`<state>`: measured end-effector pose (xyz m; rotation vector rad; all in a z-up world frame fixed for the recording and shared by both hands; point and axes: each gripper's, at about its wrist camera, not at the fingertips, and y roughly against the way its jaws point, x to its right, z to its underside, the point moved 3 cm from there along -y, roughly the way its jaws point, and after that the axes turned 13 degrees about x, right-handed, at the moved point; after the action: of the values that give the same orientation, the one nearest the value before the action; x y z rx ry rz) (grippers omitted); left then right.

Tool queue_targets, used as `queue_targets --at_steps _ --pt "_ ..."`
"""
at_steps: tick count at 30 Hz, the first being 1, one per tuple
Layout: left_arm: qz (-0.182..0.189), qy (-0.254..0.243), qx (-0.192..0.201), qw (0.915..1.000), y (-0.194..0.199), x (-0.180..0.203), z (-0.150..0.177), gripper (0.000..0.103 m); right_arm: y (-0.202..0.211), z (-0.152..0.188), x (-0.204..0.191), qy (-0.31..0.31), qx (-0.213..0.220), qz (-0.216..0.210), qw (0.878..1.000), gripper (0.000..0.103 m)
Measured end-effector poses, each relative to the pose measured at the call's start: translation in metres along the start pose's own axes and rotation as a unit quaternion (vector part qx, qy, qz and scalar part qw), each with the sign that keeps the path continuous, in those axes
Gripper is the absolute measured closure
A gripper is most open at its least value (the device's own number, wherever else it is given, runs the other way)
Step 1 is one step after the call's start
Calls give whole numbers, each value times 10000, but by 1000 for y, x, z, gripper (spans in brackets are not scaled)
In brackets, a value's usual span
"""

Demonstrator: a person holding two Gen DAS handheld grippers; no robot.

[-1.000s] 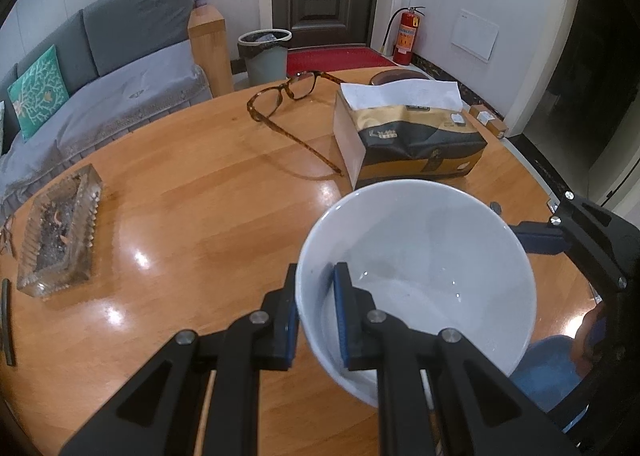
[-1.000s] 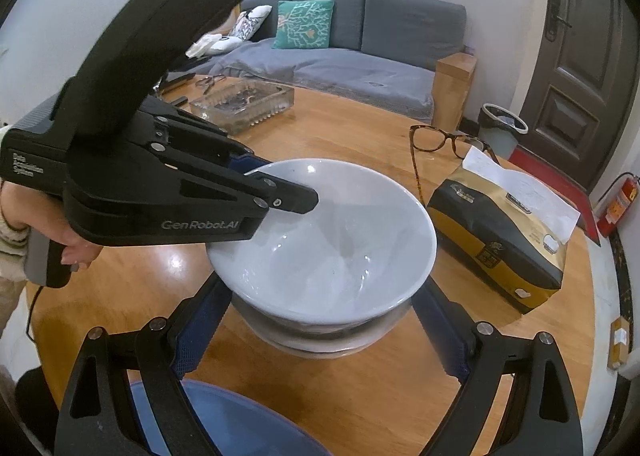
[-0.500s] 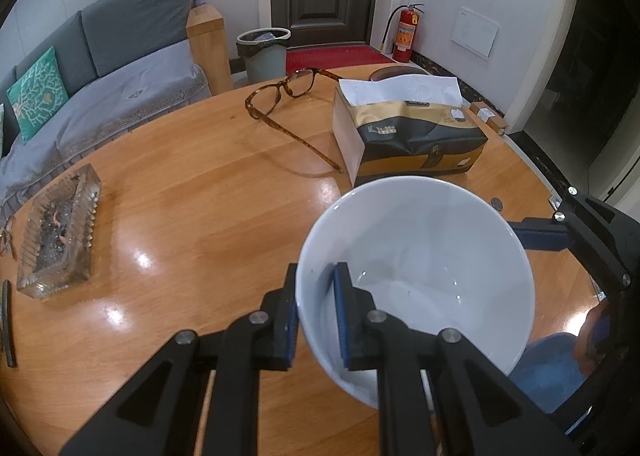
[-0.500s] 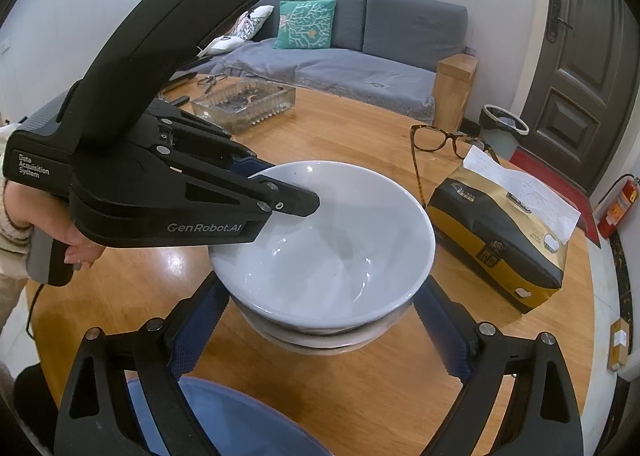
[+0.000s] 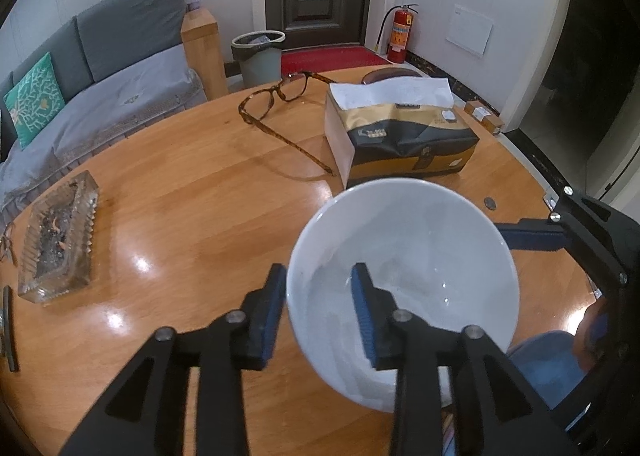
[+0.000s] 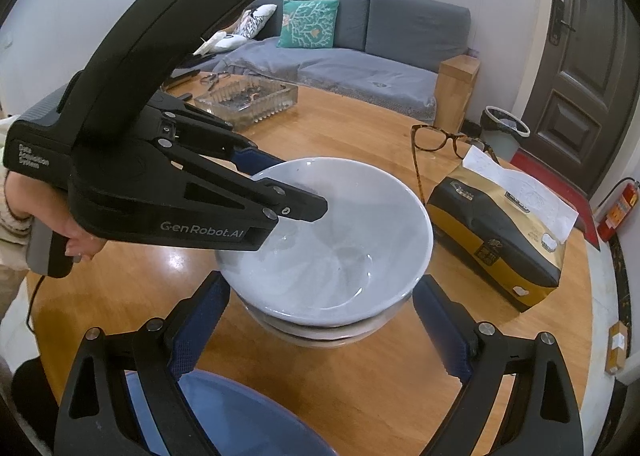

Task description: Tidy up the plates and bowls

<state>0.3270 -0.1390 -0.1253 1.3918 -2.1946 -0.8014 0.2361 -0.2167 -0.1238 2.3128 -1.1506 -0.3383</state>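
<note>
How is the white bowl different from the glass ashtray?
The white bowl is round and solid white; the glass ashtray is rectangular, ribbed and see-through. The bowl sits stacked on other dishes and looks clean; the ashtray rests straight on the table with ash inside. The left hand-held gripper, its jaws opening, straddles the bowl's rim; nothing touches the ashtray. Both are open-topped.

Your left hand-held gripper (image 6: 280, 191) was a matte black shell with a long curved top housing, "GenRobot.AI" in pale letters along its side and "Data Acquisition System" printed small near the rear. Silver screws marked the pivots of its linkage arms, and its fingers (image 5: 362, 312) carried blue ribbed pads. A grey grip hung beneath it, with a thin black cable trailing down. Your left hand (image 6: 78, 242) showed a beige knitted cuff. Your right hand-held gripper (image 6: 320, 320) had the same black arms, silver screws and dark blue textured pads.
</note>
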Motion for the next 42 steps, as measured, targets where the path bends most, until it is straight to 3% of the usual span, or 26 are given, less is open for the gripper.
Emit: queue_targets --at_steps 3,5,8,18,26,31,42 --pt "12 17 82 10000 6 -1 -6 64 6 1 3 -18 44 20 10000 12" --pt "-22 -8 160 9999 10 -2 -11 52 12 3 7 -64 84 -11 9999 11" --pt "-84 -79 84 9999 7 -3 -12 49 17 8 16 -170 97 -119 9997 7" --pt "286 294 -358 9985 -24 -3 5 49 -1 27 26 -288 -287 -804 9959 7" --pt "322 248 -429 9983 -30 4 9 50 -23 31 25 -139 -687 -971 9928 7" --pt "407 346 -413 9977 -32 1 9 59 -35 32 26 -61 -787 -1028 9916 7" --pt "516 382 -343 9973 -32 -5 10 67 -51 31 19 359 -746 -1391 9868 5"
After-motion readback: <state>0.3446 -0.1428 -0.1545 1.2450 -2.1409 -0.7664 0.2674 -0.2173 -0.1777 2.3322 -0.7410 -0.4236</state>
